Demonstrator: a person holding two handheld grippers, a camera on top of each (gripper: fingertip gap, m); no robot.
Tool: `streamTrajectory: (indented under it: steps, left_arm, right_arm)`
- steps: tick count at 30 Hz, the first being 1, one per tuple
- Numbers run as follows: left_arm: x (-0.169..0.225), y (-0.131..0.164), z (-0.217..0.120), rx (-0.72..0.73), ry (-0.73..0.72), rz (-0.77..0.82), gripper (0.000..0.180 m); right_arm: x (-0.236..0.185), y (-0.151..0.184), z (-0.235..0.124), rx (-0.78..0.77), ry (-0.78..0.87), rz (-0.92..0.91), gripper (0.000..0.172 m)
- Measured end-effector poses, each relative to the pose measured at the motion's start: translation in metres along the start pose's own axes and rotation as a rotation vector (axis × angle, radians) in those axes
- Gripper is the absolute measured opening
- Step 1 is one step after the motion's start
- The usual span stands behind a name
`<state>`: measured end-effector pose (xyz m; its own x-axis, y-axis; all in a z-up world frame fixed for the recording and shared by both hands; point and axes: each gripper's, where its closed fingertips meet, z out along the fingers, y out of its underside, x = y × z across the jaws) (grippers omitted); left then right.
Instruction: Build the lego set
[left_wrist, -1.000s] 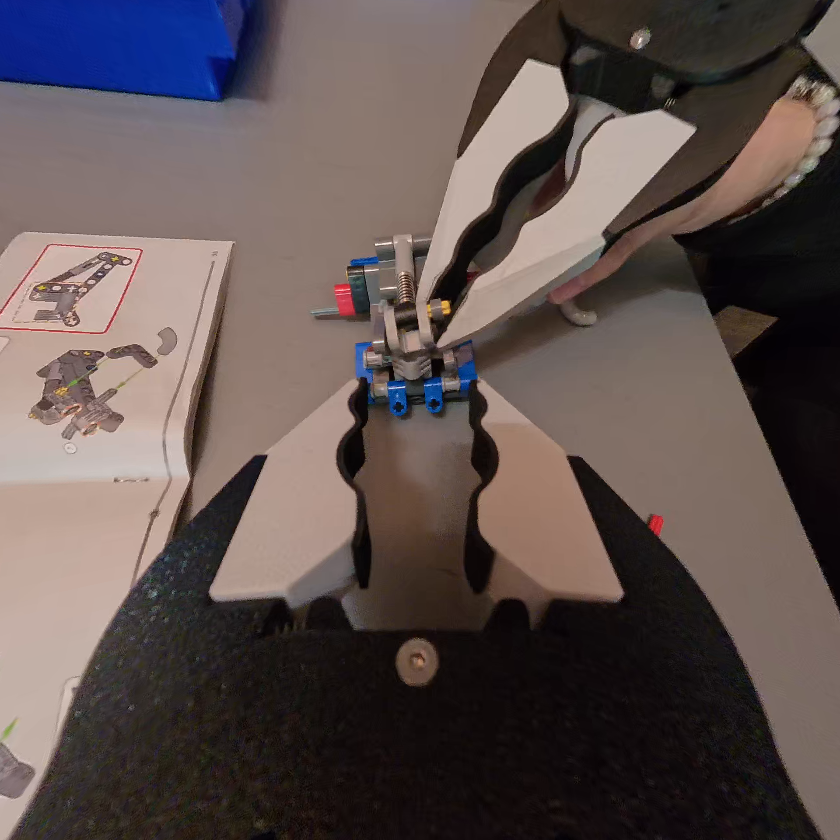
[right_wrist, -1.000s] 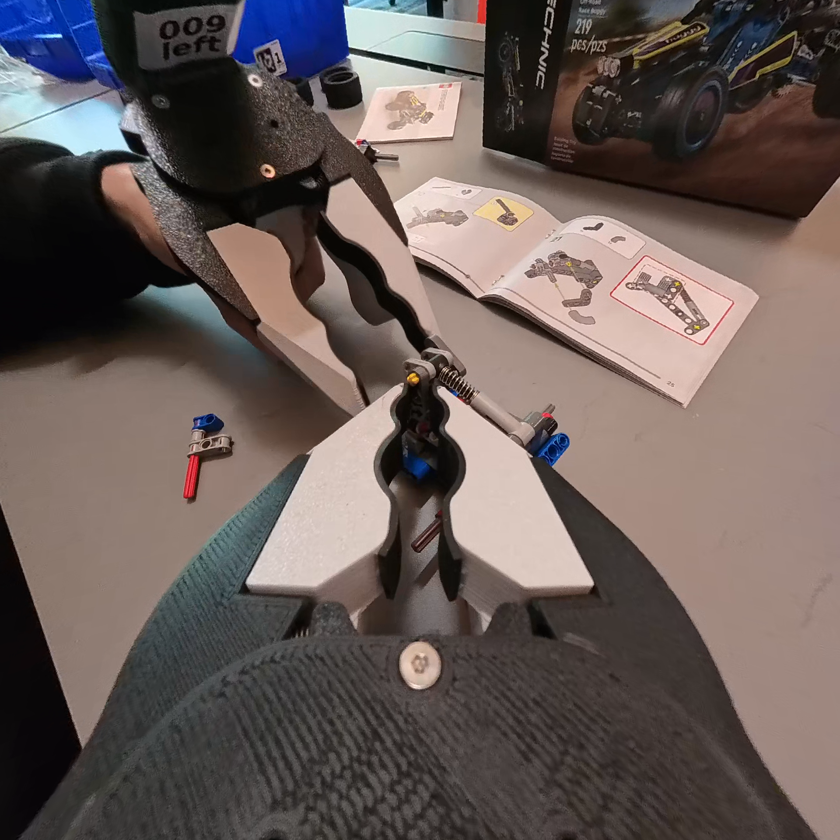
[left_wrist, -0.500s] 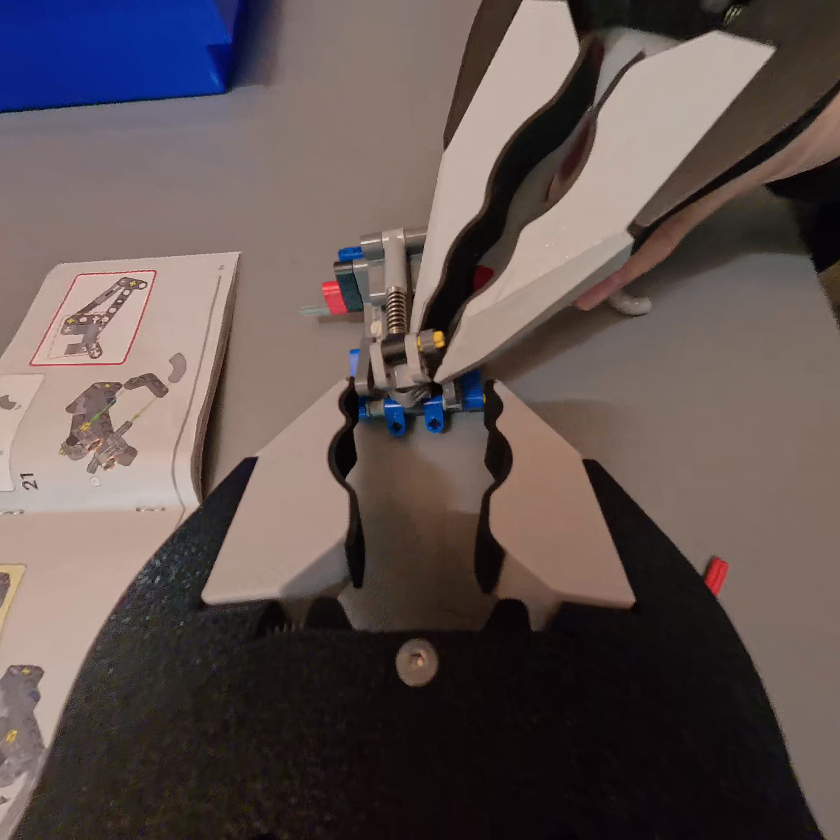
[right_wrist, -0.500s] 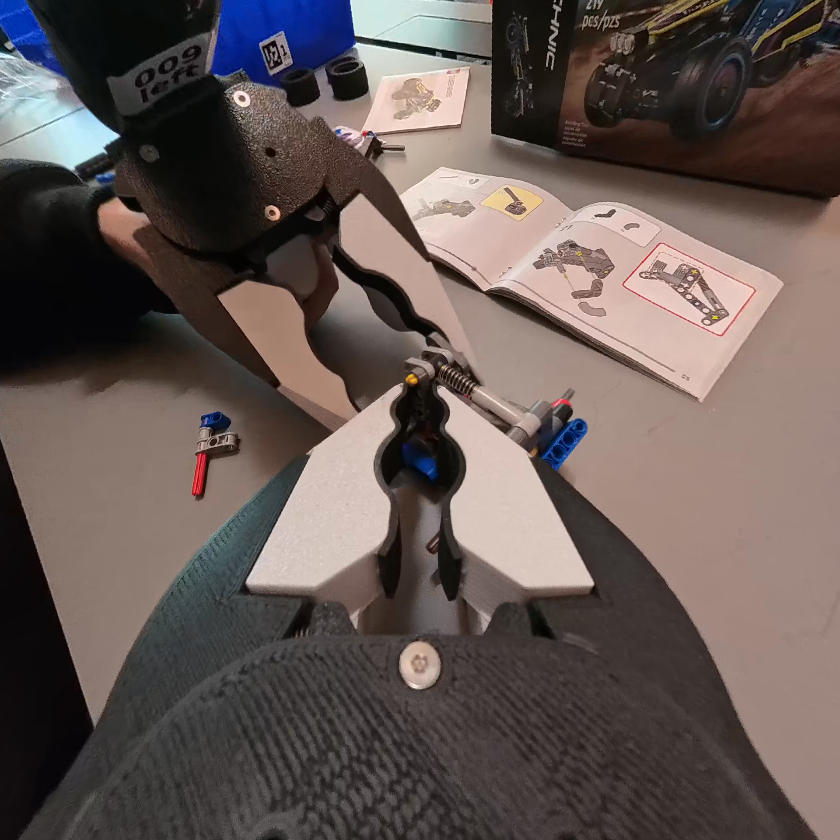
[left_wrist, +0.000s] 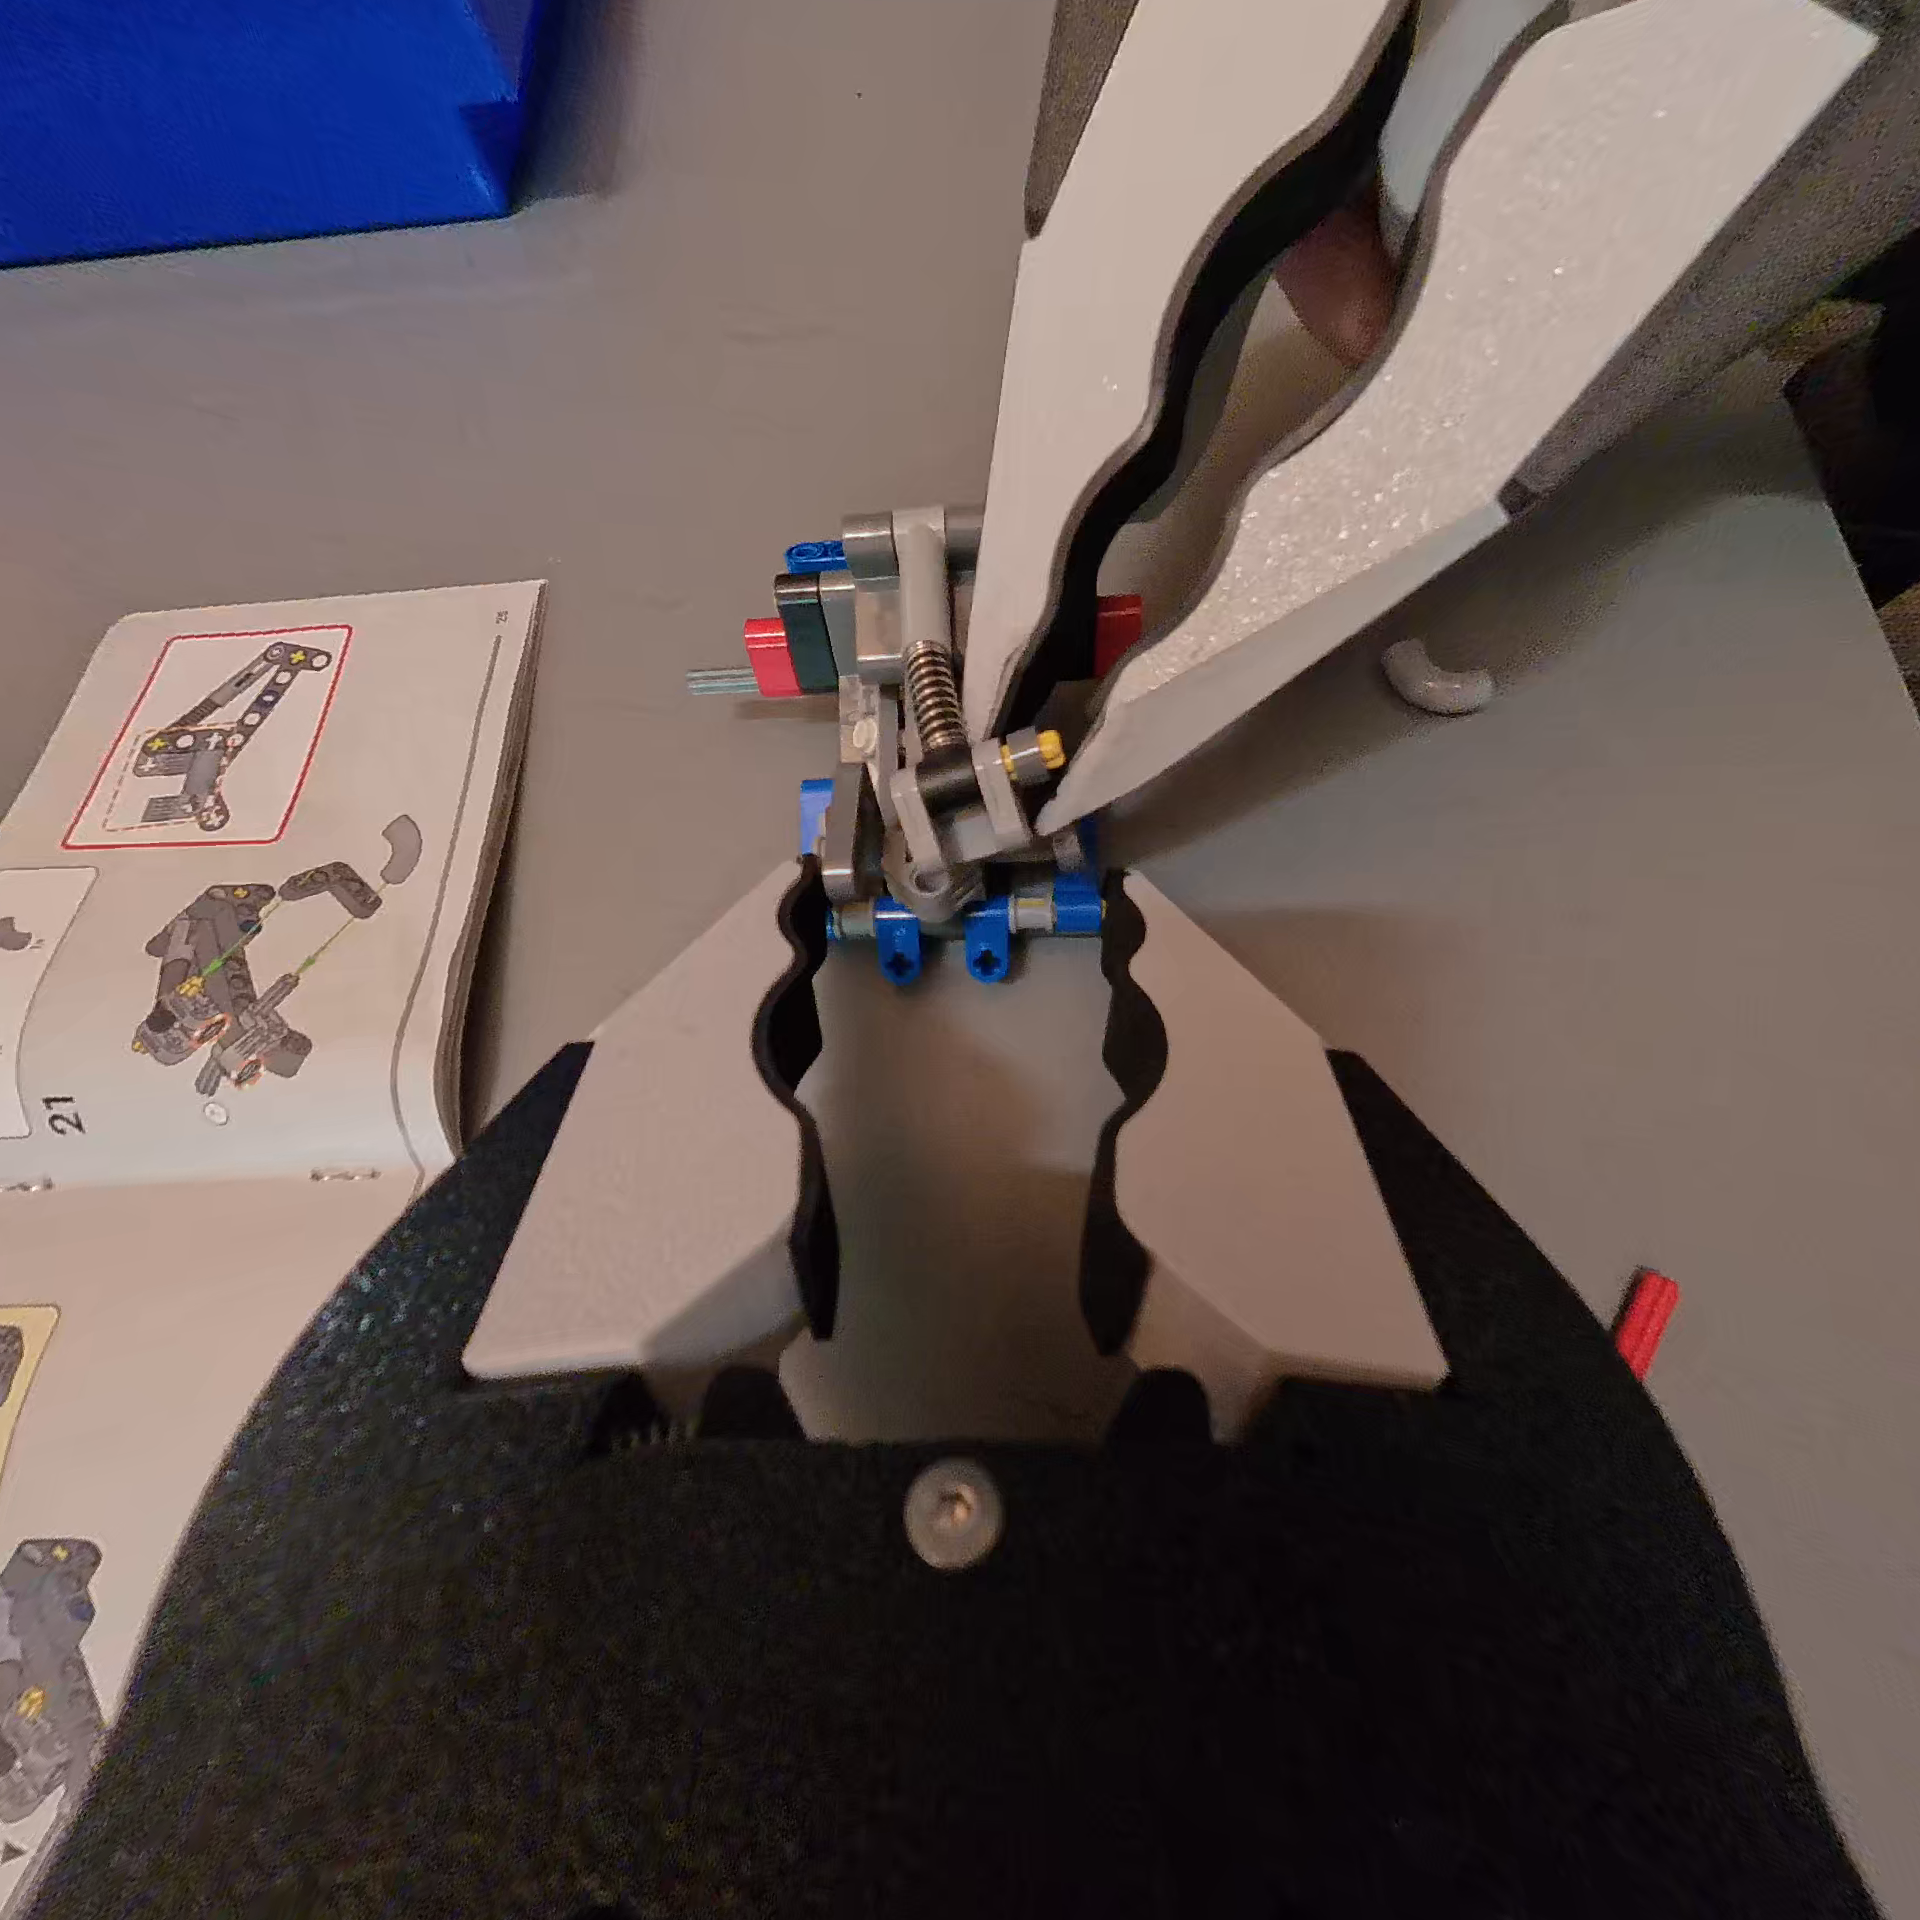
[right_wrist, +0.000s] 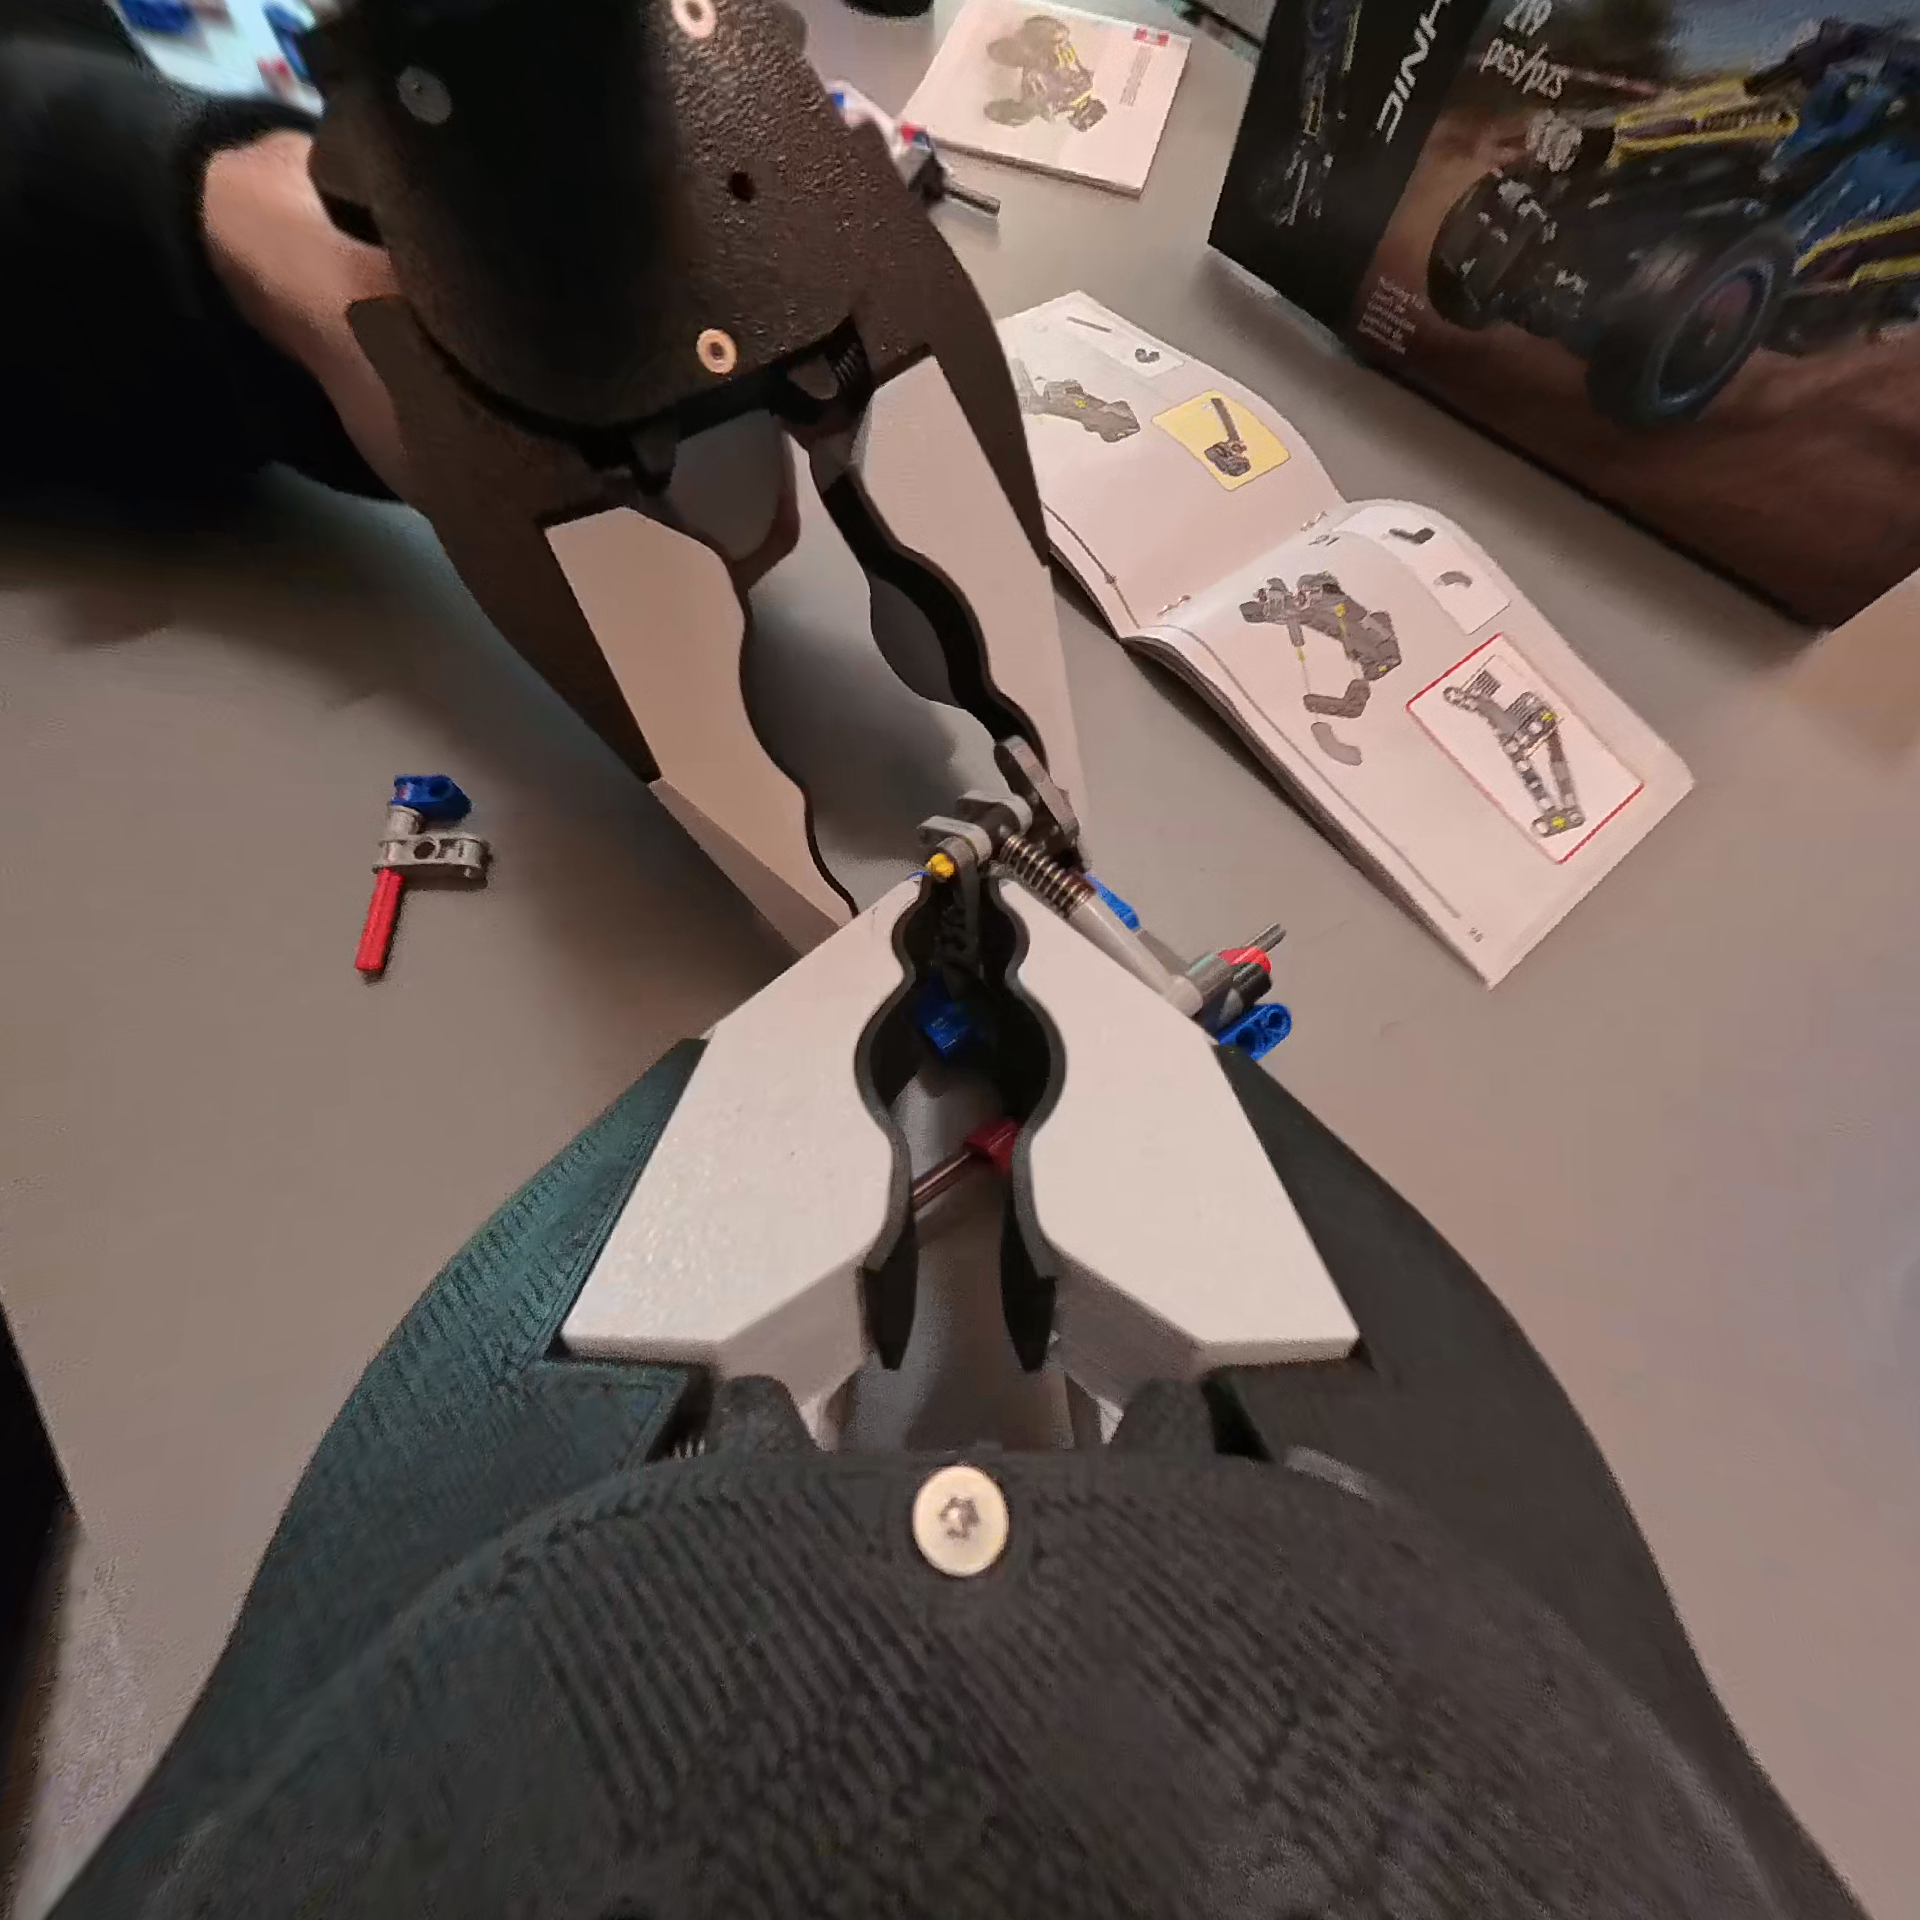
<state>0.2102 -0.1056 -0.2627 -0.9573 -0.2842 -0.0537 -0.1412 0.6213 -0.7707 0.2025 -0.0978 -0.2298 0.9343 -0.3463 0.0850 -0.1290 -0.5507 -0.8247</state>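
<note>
The left wrist view is taken from just behind the left gripper (left_wrist: 961, 904), looking down steeply and from close by along its fingers at the grey desk (left_wrist: 727, 343), with an open booklet (left_wrist: 260, 883) at the left. The right wrist view is taken from behind the right gripper (right_wrist: 961, 904), facing the opposite way towards the box (right_wrist: 1621, 239) at the desk's far edge. Shared by both are the small brick assembly (left_wrist: 935, 790) (right_wrist: 1039, 862), both grippers and the booklet (right_wrist: 1403, 675).
</note>
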Motion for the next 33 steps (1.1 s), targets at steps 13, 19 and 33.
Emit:
streamTrajectory:
  steps: [13,19,33]
  left_arm:
    - [0.000,0.000,0.000,-0.001,-0.012,0.014,0.050]
    - [0.000,0.000,0.001,-0.005,-0.016,0.014,0.050]
    - [0.000,-0.008,-0.010,0.083,0.068,-0.085,0.032]
  right_arm:
    - [0.002,0.000,-0.001,0.006,0.132,-0.161,0.005]
    - [0.002,0.000,0.001,0.017,0.174,-0.177,0.005]
    - [0.004,0.000,0.004,0.065,0.208,-0.141,0.005]
